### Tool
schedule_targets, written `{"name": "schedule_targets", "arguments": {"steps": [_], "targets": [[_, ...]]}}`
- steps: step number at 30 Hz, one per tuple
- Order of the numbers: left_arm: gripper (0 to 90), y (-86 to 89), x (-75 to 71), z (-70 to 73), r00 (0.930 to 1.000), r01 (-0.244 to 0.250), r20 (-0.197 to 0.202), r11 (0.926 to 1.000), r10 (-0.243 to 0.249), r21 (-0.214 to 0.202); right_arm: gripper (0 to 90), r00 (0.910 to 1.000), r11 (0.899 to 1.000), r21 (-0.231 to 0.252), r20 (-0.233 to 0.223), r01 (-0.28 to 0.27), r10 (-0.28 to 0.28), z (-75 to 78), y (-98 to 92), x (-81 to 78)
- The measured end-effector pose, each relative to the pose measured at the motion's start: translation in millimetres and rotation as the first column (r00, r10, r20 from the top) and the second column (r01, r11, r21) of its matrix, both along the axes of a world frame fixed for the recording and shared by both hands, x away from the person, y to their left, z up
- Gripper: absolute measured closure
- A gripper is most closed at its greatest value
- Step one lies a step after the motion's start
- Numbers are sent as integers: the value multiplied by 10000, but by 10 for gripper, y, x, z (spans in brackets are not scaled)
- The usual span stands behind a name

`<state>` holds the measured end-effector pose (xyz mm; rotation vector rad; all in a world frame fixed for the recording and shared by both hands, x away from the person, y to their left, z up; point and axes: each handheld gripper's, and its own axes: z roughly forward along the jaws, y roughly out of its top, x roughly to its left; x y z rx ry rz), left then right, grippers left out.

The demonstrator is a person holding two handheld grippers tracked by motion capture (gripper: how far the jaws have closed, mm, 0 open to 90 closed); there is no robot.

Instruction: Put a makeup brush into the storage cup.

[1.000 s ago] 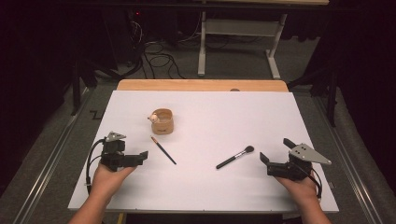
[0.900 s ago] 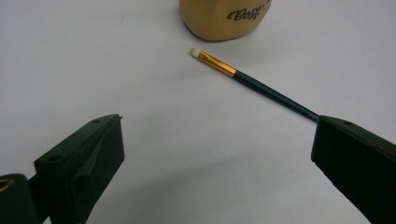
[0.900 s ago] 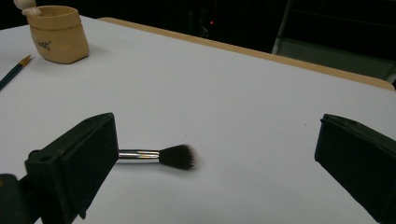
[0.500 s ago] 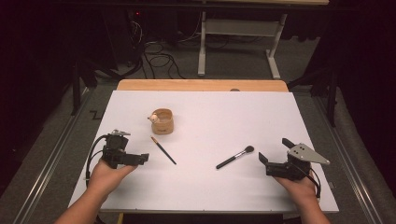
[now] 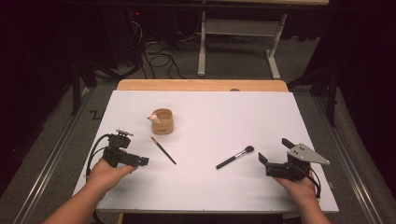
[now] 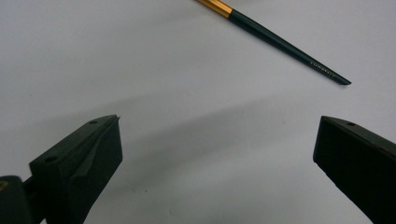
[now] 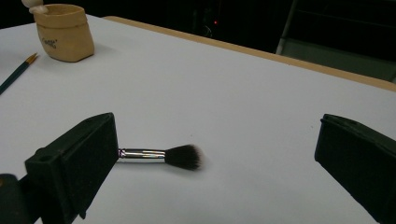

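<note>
Operator: Brushes, location? The thin paintbrush (image 5: 163, 150) lies flat on the white table (image 5: 210, 186) just ahead of the left gripper (image 5: 142, 161); the makeup brush (image 5: 235, 157) lies near the right gripper (image 5: 261, 163).

Technician: Jaw state?

Operator: Both grippers stand wide apart, empty, low over the table. Judgement: spread for approach. The wooden cup (image 5: 162, 121), upright behind the paintbrush, probably receives both.

Left black two-jaw gripper (image 5: 140, 161) low at lower left of the high view, jaws wide apart, held in left hand (image 5: 108, 172). Right black two-jaw gripper (image 5: 268, 157) lower right, jaws wide apart, right hand (image 5: 299, 186) behind it.
</note>
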<state>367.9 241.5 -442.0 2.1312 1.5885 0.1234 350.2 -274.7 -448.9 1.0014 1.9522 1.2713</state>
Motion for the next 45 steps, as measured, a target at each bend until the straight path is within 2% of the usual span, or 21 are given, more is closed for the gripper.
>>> {"name": "schedule_targets", "arguments": {"steps": [2, 7, 10, 22, 24, 32, 36, 39, 45], "targets": [[23, -12, 5, -2, 9999, 28, -139, 10000, -28, -4, 6, 10000, 10000, -28, -34, 28, -28, 2, 2, -3], [28, -66, 20, -19, 9979, 359, -549, 9986, -338, 377, 5, 10000, 10000, -28, -74, 14, -14, 0, 11, -7], [31, -94, 27, -8, 9964, 523, -695, 9976, -491, 446, 5, 9999, 10000, -19, -109, 16, -16, -2, 14, -9], [89, -194, 133, 72, 9907, 567, -1282, 9949, -457, 834, 6, 9999, 10000, 49, -132, -13, 14, -1, 19, -17], [98, -204, 165, 75, 9899, 454, -1382, 9946, -321, 937, 5, 9999, 10000, 48, -131, -21, 22, -1, 20, -17], [160, -233, 242, 72, 9844, 176, -1759, 9946, 6, 1021, 5, 9999, 10000, 49, -123, -23, 24, -2, 22, -17], [170, -273, 280, 79, 9808, -63, -1933, 9958, 239, 909, 5, 9999, 10000, 71, -152, -20, 21, -3, 23, -15], [184, -328, 313, 86, 9770, -61, -2120, 9968, 230, 800, 5, 9999, 10000, 79, -124, -56, 57, -2, 23, -16], [220, -462, 376, 94, 9757, 56, -2187, 9968, 119, 791, 5, 9999, 9999, 115, -159, -37, 39, -2, 22, -18]]}}
